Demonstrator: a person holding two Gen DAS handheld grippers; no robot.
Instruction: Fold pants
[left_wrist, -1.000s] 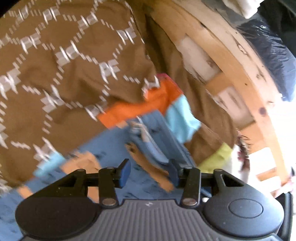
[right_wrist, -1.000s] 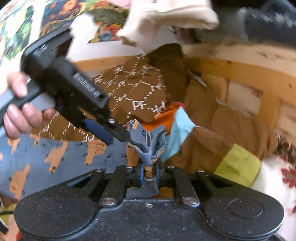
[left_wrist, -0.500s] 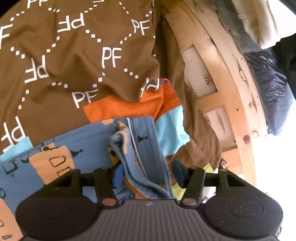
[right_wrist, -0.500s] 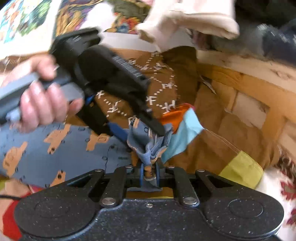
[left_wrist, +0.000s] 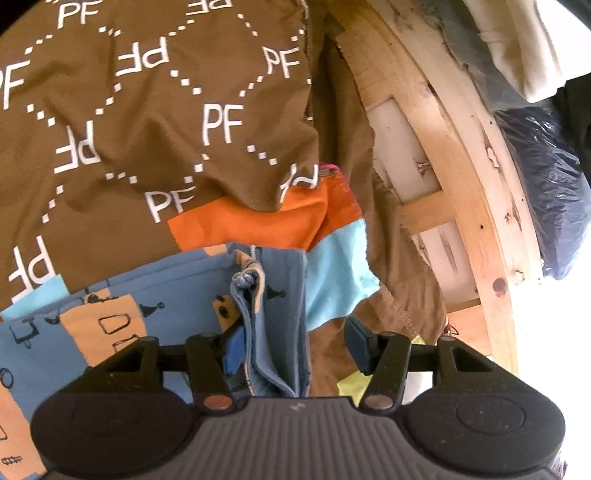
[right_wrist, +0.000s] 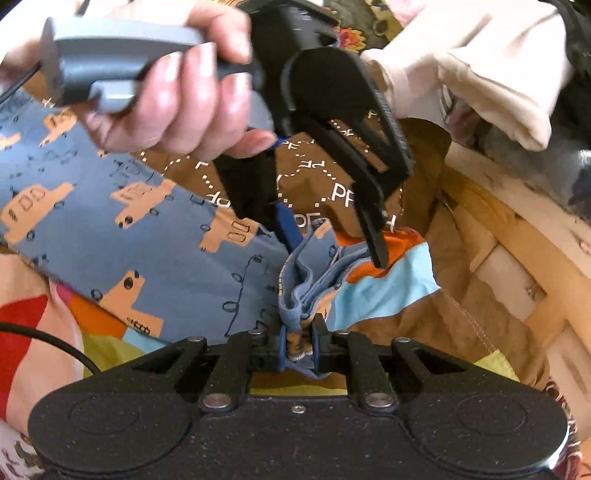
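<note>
The pants are blue with orange truck prints and lie on a brown "PF" cloth. My right gripper is shut on a bunched edge of the pants. My left gripper is open, its jaws either side of the same folded pants edge. In the right wrist view the left gripper comes down from above, held by a hand, with the pants edge between its fingers.
A wooden slatted frame curves along the right, also in the right wrist view. A dark plastic bag and pale cloth lie beyond it. Orange, light blue and yellow-green patches lie under the pants.
My left gripper has moved in over the bunched pants edge, which now sits between its open jaws. The right gripper keeps its hold.
</note>
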